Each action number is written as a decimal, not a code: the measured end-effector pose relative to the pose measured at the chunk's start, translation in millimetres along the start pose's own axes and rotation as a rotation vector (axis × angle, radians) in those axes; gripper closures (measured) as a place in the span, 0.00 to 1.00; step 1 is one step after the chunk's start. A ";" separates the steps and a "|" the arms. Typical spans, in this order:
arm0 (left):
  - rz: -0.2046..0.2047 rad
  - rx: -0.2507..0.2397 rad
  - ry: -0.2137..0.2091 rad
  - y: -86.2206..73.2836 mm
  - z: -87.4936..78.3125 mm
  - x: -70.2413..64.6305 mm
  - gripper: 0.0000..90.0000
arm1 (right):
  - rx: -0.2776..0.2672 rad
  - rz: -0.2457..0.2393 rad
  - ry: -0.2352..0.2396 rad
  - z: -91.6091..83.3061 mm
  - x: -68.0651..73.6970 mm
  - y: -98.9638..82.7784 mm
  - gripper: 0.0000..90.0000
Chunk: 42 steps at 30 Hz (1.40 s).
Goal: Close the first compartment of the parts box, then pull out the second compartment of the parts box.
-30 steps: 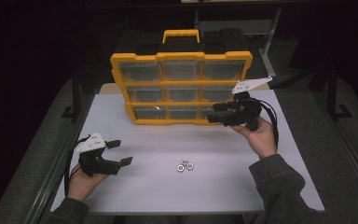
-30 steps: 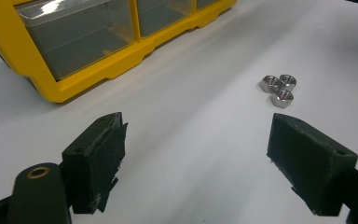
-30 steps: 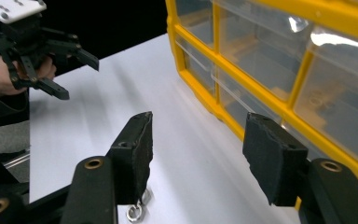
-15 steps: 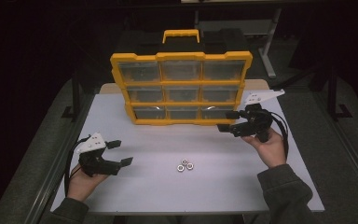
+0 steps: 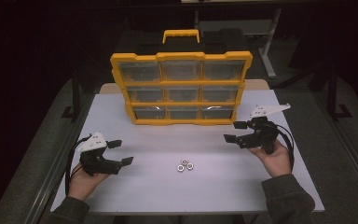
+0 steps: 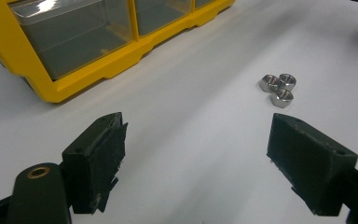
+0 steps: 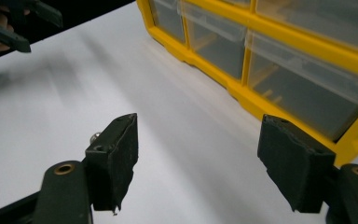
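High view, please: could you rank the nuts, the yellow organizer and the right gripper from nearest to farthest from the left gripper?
1. The nuts: a small cluster on the white table, to the right of the left gripper.
2. The yellow organizer: upright at the table's back, up and right.
3. The right gripper: across the table at its right side, jaws open.

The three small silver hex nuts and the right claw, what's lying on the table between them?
Nothing: in the high view, bare white tabletop separates the three small silver hex nuts from the open right claw.
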<state>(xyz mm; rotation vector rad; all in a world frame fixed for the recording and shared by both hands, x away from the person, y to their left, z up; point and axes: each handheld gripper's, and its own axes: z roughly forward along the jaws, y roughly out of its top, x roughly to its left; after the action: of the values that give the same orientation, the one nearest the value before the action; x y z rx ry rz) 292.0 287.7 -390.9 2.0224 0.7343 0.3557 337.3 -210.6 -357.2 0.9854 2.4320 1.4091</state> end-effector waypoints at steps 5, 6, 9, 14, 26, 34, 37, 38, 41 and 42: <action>0.001 0.001 -0.005 1.4 2.0 -0.9 0.21 | 0.009 0.009 -0.013 -0.8 0.3 -11.7 0.30; 0.000 -0.001 -0.007 1.9 2.5 -1.2 0.21 | 0.008 0.013 -0.018 -1.4 0.4 -13.7 0.30; 0.009 0.005 -0.011 2.7 3.5 -1.2 0.21 | 0.006 0.024 -0.024 -3.7 0.7 -18.5 0.30; 0.004 0.007 -0.014 2.7 4.3 -2.5 0.21 | 0.010 0.028 -0.034 -5.5 1.1 -25.4 0.30; 0.013 0.014 -0.026 3.6 8.5 -4.2 0.21 | 0.003 0.025 -0.044 -8.0 2.4 -33.1 0.30; 0.009 0.008 -0.050 9.3 8.7 -5.5 0.24 | 0.015 0.017 -0.061 -7.5 5.2 -39.9 0.30; -0.007 -0.008 -0.079 16.7 8.0 -9.5 0.25 | 0.012 0.010 -0.068 -9.6 6.6 -41.6 0.30; -0.011 -0.008 -0.087 19.7 7.5 -10.1 0.25 | 0.011 0.012 -0.069 -9.9 6.9 -42.1 0.30; -0.023 -0.018 -0.112 27.3 7.4 -13.0 0.26 | 0.012 0.014 -0.072 -10.4 6.6 -43.3 0.30; -0.022 -0.016 -0.114 30.3 6.9 -13.6 0.27 | 0.011 0.014 -0.073 -10.1 6.2 -43.7 0.30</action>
<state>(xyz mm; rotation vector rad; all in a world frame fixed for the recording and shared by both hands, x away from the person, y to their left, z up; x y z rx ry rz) 295.8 262.5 -368.4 2.0003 0.6805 0.2306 308.0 -228.7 -386.5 1.0387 2.3878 1.3418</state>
